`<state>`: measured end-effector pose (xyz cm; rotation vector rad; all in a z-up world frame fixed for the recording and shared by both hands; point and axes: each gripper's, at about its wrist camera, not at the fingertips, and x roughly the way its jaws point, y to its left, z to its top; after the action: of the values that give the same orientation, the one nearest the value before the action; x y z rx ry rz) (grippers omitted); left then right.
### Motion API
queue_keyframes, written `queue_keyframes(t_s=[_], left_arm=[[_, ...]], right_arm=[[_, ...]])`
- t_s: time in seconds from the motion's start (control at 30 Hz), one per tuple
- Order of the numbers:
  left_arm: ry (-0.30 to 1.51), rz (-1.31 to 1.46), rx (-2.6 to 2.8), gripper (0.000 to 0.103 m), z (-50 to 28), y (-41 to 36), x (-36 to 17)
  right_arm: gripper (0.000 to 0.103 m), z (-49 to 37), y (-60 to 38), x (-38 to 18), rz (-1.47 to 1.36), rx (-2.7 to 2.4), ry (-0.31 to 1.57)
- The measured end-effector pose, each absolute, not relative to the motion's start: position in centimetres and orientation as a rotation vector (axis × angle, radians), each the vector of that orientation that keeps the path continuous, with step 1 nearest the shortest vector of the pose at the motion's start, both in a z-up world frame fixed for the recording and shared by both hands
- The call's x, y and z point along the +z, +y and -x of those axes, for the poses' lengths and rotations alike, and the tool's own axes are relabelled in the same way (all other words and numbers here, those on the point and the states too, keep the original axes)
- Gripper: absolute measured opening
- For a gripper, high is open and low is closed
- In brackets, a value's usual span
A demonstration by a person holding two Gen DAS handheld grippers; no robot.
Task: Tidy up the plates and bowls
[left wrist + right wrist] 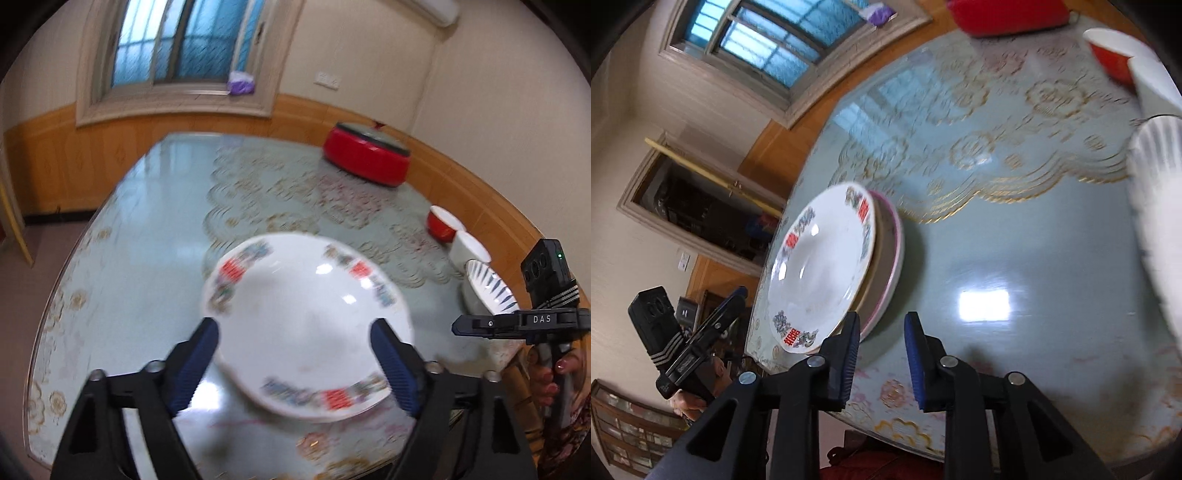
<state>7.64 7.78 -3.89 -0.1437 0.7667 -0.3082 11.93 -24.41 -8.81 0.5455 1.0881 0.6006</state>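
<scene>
A white plate [306, 325] with red and blue rim patterns lies near the table's front edge. It rests on a pink-rimmed plate [892, 251]. My left gripper [295, 326] hangs open just above the patterned plate, its blue pads [201, 362] wide apart and off the rim. Right of the stack, my right gripper [882, 318] stands over bare table, jaws a narrow gap apart with nothing between them. A red bowl [443, 223], a white bowl [471, 251] and a blue-striped bowl [487, 288] sit in a row at the right edge.
A round red container [365, 155] stands at the far right of the glass-topped table [147, 221]. A lace-patterned cloth lies under the glass. A person's hand [554, 373] holds the right gripper's handle. Wood-panelled walls run close behind and to the right.
</scene>
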Motion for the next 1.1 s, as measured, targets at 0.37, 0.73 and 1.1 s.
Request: queue_keyframes(t_s=[0.37,0.73,1.1], left_arm=[[0.748,0.118,-0.512,0.098,-9.0,-3.3,-2.1],[0.824,0.049,-0.593,0.101,-12.5,-16.3,-4.2],[0.960,0.035,-0.611,0.101,-15.8,-22.5,-7.9]], right_arm=[[0.034,-8.3,-35.6,-3.6,-0.572,0.400,0.844],[0.042,-7.4,-49.6,-3.3,-0.529,-0.025,0.732],[0.042,-10.1,-53.2,-10.0,-0.654,-0.027,0.849]])
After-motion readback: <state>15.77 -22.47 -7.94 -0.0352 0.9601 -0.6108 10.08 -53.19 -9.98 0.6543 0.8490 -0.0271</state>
